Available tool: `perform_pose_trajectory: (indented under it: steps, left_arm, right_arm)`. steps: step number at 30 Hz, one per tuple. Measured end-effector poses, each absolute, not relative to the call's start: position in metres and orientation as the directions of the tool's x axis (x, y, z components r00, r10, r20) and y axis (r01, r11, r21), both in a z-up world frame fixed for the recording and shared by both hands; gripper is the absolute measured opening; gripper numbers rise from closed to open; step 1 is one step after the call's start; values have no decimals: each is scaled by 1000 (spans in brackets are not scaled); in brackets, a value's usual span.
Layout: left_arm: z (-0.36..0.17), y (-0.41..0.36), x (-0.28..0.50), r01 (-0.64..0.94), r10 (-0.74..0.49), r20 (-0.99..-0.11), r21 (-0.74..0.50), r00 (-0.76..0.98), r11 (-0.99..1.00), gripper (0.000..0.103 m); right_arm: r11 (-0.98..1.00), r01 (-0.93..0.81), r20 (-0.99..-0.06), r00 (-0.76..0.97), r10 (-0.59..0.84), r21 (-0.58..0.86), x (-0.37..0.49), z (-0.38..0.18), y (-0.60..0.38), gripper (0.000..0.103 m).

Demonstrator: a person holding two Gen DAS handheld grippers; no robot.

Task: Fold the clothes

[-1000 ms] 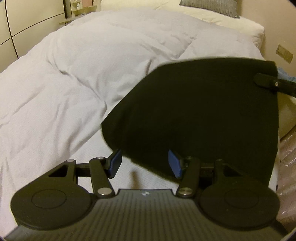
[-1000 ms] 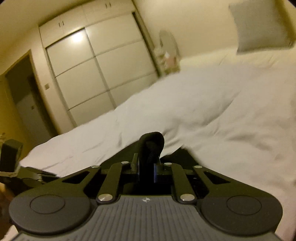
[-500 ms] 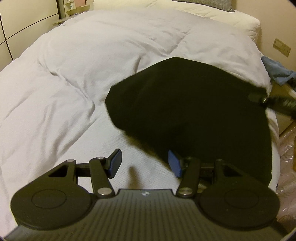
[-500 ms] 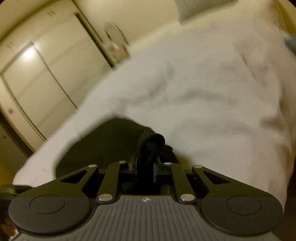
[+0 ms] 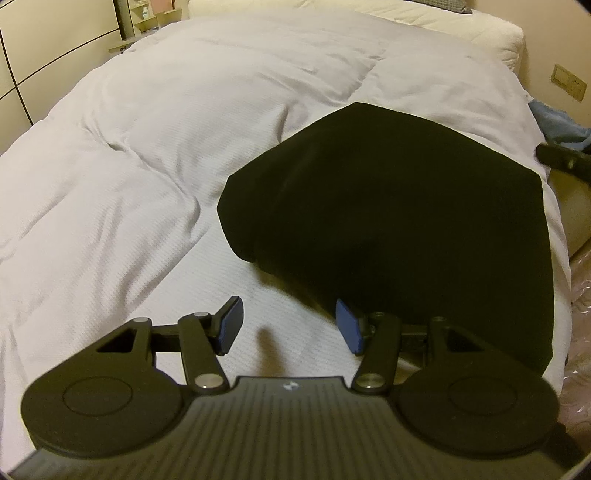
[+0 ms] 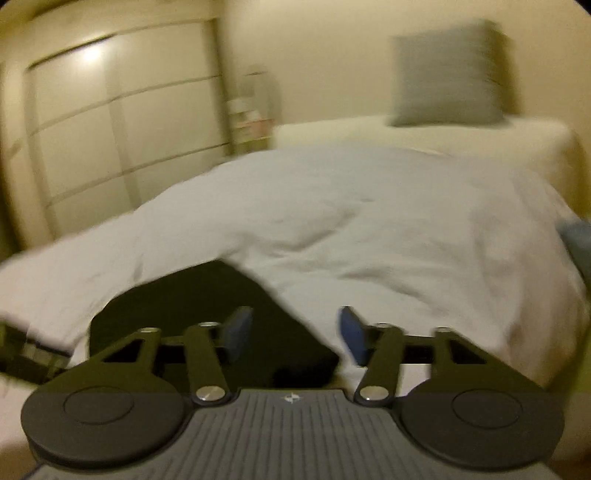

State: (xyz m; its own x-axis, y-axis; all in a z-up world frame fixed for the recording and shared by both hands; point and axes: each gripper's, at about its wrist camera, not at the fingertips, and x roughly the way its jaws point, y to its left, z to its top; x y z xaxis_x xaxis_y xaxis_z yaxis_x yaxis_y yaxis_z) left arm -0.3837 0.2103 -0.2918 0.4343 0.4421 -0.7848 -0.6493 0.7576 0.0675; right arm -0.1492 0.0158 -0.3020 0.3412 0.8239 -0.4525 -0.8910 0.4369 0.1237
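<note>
A black garment (image 5: pixel 406 221) lies folded flat on the white duvet (image 5: pixel 184 129), near the bed's right edge. My left gripper (image 5: pixel 290 325) hovers just in front of its near-left edge, open, blue pads apart with nothing between them. The right gripper's body (image 5: pixel 561 158) pokes in at the far right of the left wrist view, beyond the garment's right corner. In the blurred right wrist view the same black garment (image 6: pixel 207 317) lies below and left of my right gripper (image 6: pixel 295 332), which is open and empty above the duvet (image 6: pixel 369 221).
A cream mattress end (image 5: pixel 406 22) and a grey pillow (image 6: pixel 447 74) sit at the head of the bed. Sliding wardrobe doors (image 6: pixel 110 129) line the left wall. A blue cloth (image 5: pixel 557 125) lies off the bed's right side, by a wall socket (image 5: pixel 569 83).
The right gripper laid the raised garment down onto the duvet, then opened and let go of it, pulling back. The left gripper stayed open and nearly still.
</note>
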Motion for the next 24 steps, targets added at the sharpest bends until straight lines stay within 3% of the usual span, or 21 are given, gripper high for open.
perform_pose_trajectory:
  steps: [4,7,9,13,16,19,22,24]
  left_arm:
    - [-292,210,-386,-652,444,-784,66,435,756,51]
    - [-288,209,-392,-659,484,-762,102,430,745,50]
    - [-281,209,-396,-657,500,-736,99,457,747,46]
    - [-264,208,-392,-650,507,-668,46,545,758,44]
    - [-264,206,-373,-608,490,-637,42,595,793,45]
    - [-288,220,-346,-604,505,-660,96,556,791,43]
    - [-314,252,-341,-649,445,-716,-15,537,761,44]
    - [-308,259,-360,-671,425,-699,-104,574,735,43]
  right_arm:
    - [434,-897,-553,318,770,87,-140,-338,32,38]
    - [437,-889,-573,288,767,139,-130,-348,33,39]
    - [440,-880,-582,267,768,177,-123,-353,32,41]
    - [445,-859,-598,223,770,253,-109,-364,32,55]
    - [450,-833,-597,190,780,322,-99,-370,35,55]
    - [449,-834,-606,183,774,321,-97,-368,37,56]
    - [448,-829,-618,166,768,334,-91,-369,40,59]
    - [451,-822,-620,158,768,349,-88,-367,39,61]
